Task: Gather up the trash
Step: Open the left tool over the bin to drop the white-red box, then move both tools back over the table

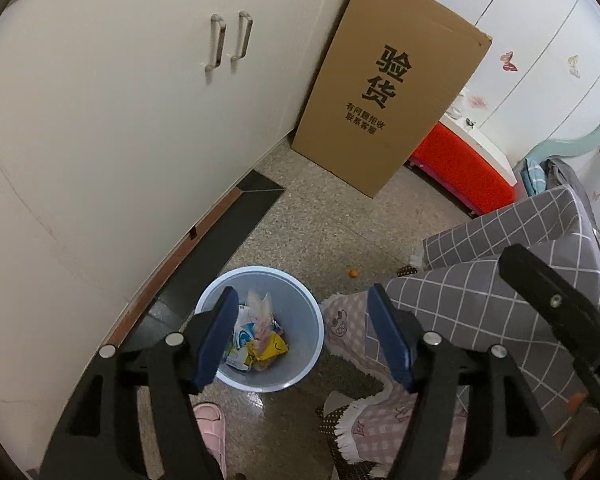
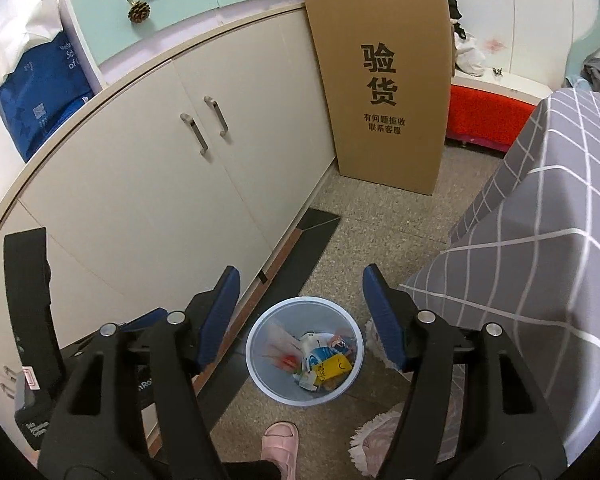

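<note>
A pale blue waste bin (image 1: pixel 300 320) stands on the speckled floor beside the cabinet; it also shows in the right wrist view (image 2: pixel 260 344). Inside lies trash (image 1: pixel 258 340): white, blue and yellow wrappers, also seen from the right (image 2: pixel 320 364). My left gripper (image 1: pixel 304 336) is open and empty, held above the bin. My right gripper (image 2: pixel 300 316) is open and empty, also above the bin. The right gripper's black body (image 1: pixel 560 320) shows at the right of the left wrist view, and the left gripper's body (image 2: pixel 32 320) at the left of the right wrist view.
A cream cabinet (image 1: pixel 120 120) runs along the left. A tall cardboard box (image 1: pixel 388 84) leans against its end. A grey checked cloth (image 2: pixel 540 240) covers furniture on the right, pink fringed fabric (image 1: pixel 364 420) below it. A small orange bit (image 1: pixel 353 273) lies on the floor. A pink slipper (image 2: pixel 280 444) is near.
</note>
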`<act>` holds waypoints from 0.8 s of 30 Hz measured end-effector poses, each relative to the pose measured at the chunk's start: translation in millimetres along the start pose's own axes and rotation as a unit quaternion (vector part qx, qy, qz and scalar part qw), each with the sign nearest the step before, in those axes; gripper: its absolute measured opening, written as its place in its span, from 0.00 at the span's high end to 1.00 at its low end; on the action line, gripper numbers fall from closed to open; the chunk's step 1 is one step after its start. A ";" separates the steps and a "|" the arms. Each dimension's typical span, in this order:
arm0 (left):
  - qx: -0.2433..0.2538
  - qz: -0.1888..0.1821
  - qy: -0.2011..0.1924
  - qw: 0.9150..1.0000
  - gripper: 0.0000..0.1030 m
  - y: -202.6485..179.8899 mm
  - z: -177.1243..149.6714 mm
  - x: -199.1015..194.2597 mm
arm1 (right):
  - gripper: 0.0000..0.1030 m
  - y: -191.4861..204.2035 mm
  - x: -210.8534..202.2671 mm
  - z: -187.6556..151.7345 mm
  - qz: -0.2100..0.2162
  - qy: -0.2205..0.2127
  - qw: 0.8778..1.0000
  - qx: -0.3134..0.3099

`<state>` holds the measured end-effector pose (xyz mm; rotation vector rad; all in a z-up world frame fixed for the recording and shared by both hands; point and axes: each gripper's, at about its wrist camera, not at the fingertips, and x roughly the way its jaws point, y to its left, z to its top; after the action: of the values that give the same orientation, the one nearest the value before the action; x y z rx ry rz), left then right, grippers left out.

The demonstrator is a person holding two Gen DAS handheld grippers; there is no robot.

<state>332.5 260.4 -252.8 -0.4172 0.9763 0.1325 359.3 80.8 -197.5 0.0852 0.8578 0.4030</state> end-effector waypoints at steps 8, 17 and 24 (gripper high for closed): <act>0.009 0.001 -0.038 0.999 0.36 -18.5 -6.6 -45.5 | 0.38 -6.1 -39.1 5.9 0.008 -0.024 1.000 0.007; 0.037 0.008 -0.126 0.991 0.34 -70.0 -9.8 -125.8 | 0.38 -34.4 -120.1 12.3 0.020 -0.077 0.997 0.020; 0.119 -0.010 -0.146 0.982 0.29 -155.5 -31.5 -154.7 | 0.38 -101.4 -181.2 5.1 -0.021 -0.099 0.994 0.037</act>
<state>267.2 117.6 -96.5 -0.1813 0.6883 0.0554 288.9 -80.7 -87.7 0.1734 0.6770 0.3167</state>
